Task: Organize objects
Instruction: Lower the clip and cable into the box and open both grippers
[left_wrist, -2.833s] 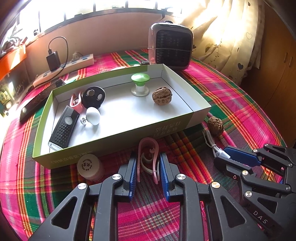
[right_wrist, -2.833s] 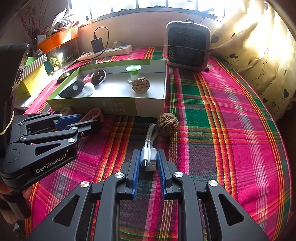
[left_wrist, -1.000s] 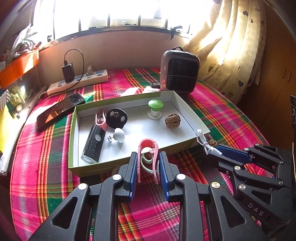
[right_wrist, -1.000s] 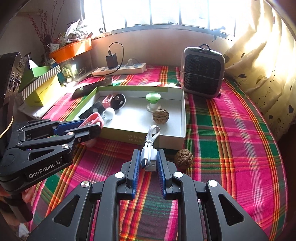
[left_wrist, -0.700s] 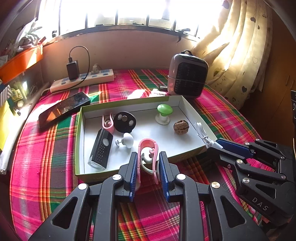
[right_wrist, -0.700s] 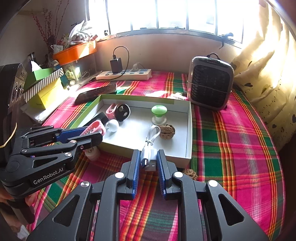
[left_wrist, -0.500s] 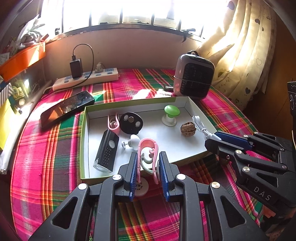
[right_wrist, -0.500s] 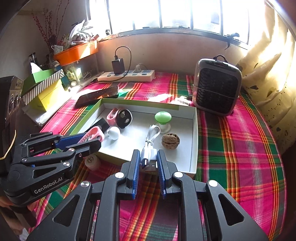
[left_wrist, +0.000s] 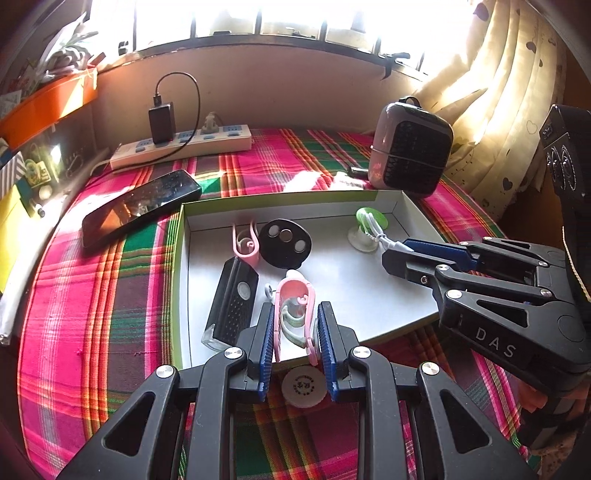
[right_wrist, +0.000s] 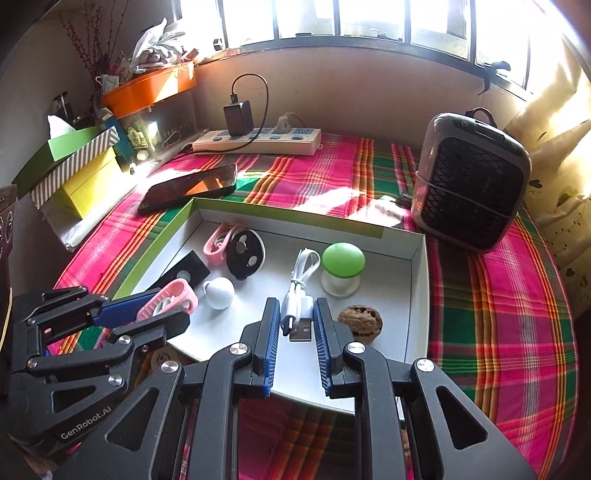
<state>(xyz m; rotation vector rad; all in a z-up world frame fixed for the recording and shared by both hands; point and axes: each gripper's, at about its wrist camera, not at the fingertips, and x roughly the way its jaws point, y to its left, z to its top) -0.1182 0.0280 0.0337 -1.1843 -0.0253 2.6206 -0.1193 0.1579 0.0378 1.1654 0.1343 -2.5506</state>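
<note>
A pink clip (left_wrist: 293, 314) is pinched by the left gripper (left_wrist: 295, 332) just over the box's (left_wrist: 177, 258) near edge; a white cable (right_wrist: 300, 291) is gripped by the right gripper (right_wrist: 295, 332) above bare box floor.

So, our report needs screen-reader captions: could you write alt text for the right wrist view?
The right gripper holds a coiled white USB cable over a shallow white cardboard box with green rim on pink plaid cloth; the left gripper holds a pink plastic clip.

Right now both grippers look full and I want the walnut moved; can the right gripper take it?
Probably not yet: the right gripper is shut on the white USB cable. The walnut lies beside it, unobstructed.
</note>
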